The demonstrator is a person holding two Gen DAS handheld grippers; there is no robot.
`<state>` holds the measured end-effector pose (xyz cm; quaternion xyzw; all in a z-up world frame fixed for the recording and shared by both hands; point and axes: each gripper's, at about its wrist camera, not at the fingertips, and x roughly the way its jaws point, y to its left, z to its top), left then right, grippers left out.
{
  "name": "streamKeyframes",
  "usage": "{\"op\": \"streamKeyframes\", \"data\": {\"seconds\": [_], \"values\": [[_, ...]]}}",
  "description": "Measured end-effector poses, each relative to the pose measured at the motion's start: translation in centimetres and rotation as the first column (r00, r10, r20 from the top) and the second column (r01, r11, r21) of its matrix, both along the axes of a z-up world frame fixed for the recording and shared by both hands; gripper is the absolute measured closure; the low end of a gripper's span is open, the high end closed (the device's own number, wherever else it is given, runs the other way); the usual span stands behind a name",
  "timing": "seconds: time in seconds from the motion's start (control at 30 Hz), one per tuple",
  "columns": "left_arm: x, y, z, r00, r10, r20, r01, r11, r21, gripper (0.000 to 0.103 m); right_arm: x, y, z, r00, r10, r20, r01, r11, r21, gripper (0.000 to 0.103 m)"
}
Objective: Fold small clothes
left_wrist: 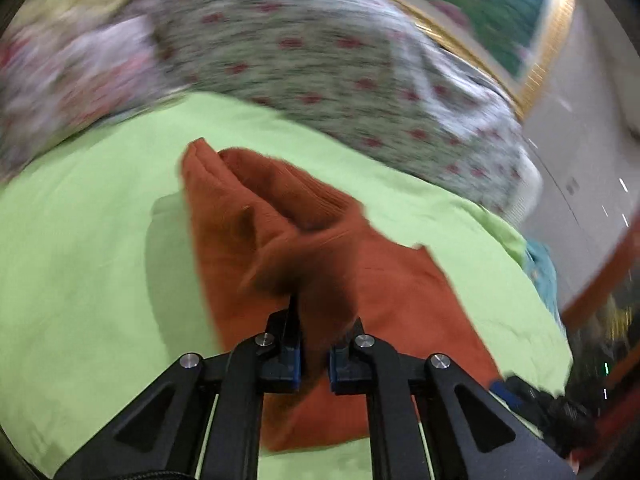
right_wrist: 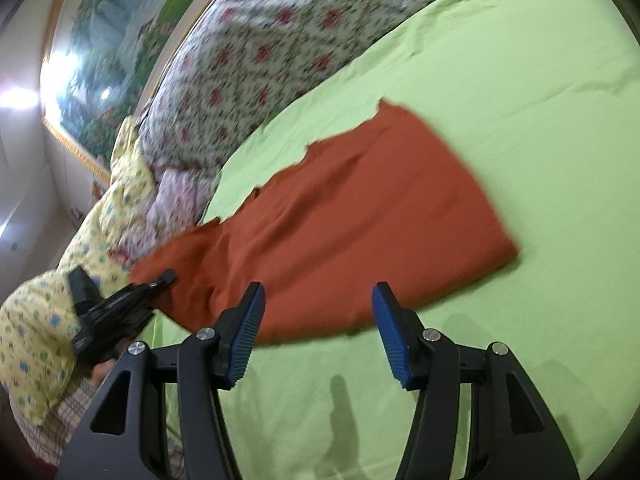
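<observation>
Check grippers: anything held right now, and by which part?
The left gripper is shut on the rust-orange cloth garment, pinching a bunched end lifted off the light green bedsheet. The right gripper is open and holds nothing.

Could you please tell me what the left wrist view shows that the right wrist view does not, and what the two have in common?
Only the left wrist view shows the left tongs from behind, shut on a bunched fold of the rust-orange garment.

Only the right wrist view shows the right tongs open and empty above the green sheet, the garment's flat folded end, and a yellow patterned cloth.

Both show the garment, the green sheet, the floral quilt and the framed picture.
</observation>
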<state>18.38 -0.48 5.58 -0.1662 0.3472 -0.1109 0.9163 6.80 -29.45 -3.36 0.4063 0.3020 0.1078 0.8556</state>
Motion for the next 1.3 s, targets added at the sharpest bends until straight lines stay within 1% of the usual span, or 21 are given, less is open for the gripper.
{"op": "streamKeyframes", "data": {"seconds": [0.1, 0.2, 0.27, 0.33, 0.4, 0.47, 0.57, 0.6, 0.67, 0.7, 0.77, 0.9, 0.93, 0.97, 1.0, 1.03, 1.07, 1.1, 1.17, 1.23, 1.3], "values": [[0.6, -5.3, 0.3, 0.993, -0.115, 0.019, 0.113, 0.991, 0.064, 0.097, 0.6, -2.2, 0.0, 0.999, -0.033, -0.008, 0.033, 0.999, 0.009, 0.046], [1.2, -10.1, -1.6, 0.977, -0.212, -0.006, 0.211, 0.971, 0.117, 0.098, 1.1, -4.3, 0.4, 0.998, -0.066, 0.006, 0.066, 0.998, -0.001, 0.046], [1.7, -12.3, -3.7, 0.971, -0.237, -0.041, 0.240, 0.957, 0.160, 0.098, 1.8, -5.7, 0.5, 0.996, -0.084, 0.012, 0.083, 0.996, 0.016, 0.046], [1.7, -13.2, -5.3, 0.968, -0.244, -0.065, 0.252, 0.951, 0.181, 0.098, 2.9, -6.4, 0.6, 0.997, -0.071, 0.015, 0.071, 0.997, 0.019, 0.046], [1.3, -13.2, -6.1, 0.965, -0.252, -0.070, 0.261, 0.947, 0.188, 0.098, 4.7, -6.6, 0.7, 1.000, -0.030, -0.003, 0.030, 0.999, 0.012, 0.046], [0.5, -12.7, -6.2, 0.962, -0.268, -0.053, 0.273, 0.944, 0.185, 0.098, 6.5, -6.2, 0.8, 1.000, 0.020, -0.007, -0.020, 1.000, 0.013, 0.046], [0.2, -11.5, -6.3, 0.960, -0.275, -0.046, 0.278, 0.948, 0.153, 0.098, 10.5, -4.5, 1.2, 0.988, 0.151, -0.013, -0.151, 0.988, 0.016, 0.046], [0.2, -11.1, -6.4, 0.960, -0.275, -0.050, 0.279, 0.951, 0.136, 0.098, 12.5, -3.4, 1.5, 0.979, 0.203, -0.012, -0.203, 0.979, 0.012, 0.046], [0.0, -10.4, -6.5, 0.959, -0.277, -0.052, 0.282, 0.952, 0.120, 0.098, 15.2, -1.7, 1.8, 0.962, 0.273, -0.007, -0.273, 0.962, -0.004, 0.046], [-0.1, -10.1, -6.4, 0.959, -0.280, -0.049, 0.284, 0.952, 0.114, 0.098, 17.0, -0.5, 1.9, 0.946, 0.325, -0.008, -0.325, 0.946, -0.009, 0.046], [-0.3, -9.7, -6.2, 0.958, -0.285, -0.044, 0.288, 0.953, 0.098, 0.098, 20.2, 1.9, 1.9, 0.917, 0.397, -0.029, -0.398, 0.917, -0.018, 0.046], [-0.2, -9.1, -6.4, 0.956, -0.290, -0.053, 0.293, 0.953, 0.071, 0.098, 24.7, 5.2, 0.7, 0.873, 0.471, -0.123, -0.480, 0.876, -0.055, 0.046], [-0.1, -8.9, -6.5, 0.955, -0.290, -0.056, 0.294, 0.954, 0.065, 0.098, 25.6, 6.0, 0.4, 0.860, 0.491, -0.135, -0.501, 0.864, -0.046, 0.046], [-0.1, -8.9, -6.5, 0.955, -0.290, -0.058, 0.293, 0.954, 0.063, 0.098, 26.0, 6.6, 0.3, 0.855, 0.503, -0.131, -0.512, 0.858, -0.045, 0.047], [-0.1, -8.9, -6.3, 0.956, -0.287, -0.056, 0.290, 0.954, 0.069, 0.098, 26.2, 7.1, 0.4, 0.851, 0.512, -0.120, -0.521, 0.852, -0.056, 0.059], [-0.1, -8.9, -6.1, 0.956, -0.287, -0.053, 0.290, 0.954, 0.074, 0.098, 26.2, 7.7, 0.7, 0.844, 0.526, -0.105, -0.534, 0.842, -0.073, 0.087], [-0.2, -9.0, -5.6, 0.956, -0.290, -0.048, 0.293, 0.953, 0.075, 0.098, 26.2, 8.1, 1.0, 0.838, 0.537, -0.101, -0.545, 0.835, -0.082, 0.087], [-0.4, -9.1, -5.1, 0.955, -0.295, -0.040, 0.297, 0.952, 0.073, 0.098, 26.1, 8.0, 1.3, 0.842, 0.531, -0.098, -0.538, 0.838, -0.085, 0.087], [-0.7, -9.8, -3.4, 0.948, -0.319, -0.001, 0.319, 0.946, 0.062, 0.098, 25.6, 6.9, 2.3, 0.858, 0.510, -0.063, -0.513, 0.855, -0.075, 0.088], [-0.7, -11.3, -1.9, 0.936, -0.352, 0.029, 0.350, 0.935, 0.049, 0.098, 24.5, 4.6, 3.8, 0.879, 0.476, -0.003, -0.476, 0.878, -0.047, 0.088], [-0.3, -13.7, -1.1, 0.919, -0.393, 0.032, 0.392, 0.919, 0.038, 0.098, 23.0, 2.0, 5.5, 0.899, 0.437, 0.040, -0.434, 0.899, -0.059, 0.088]]}}
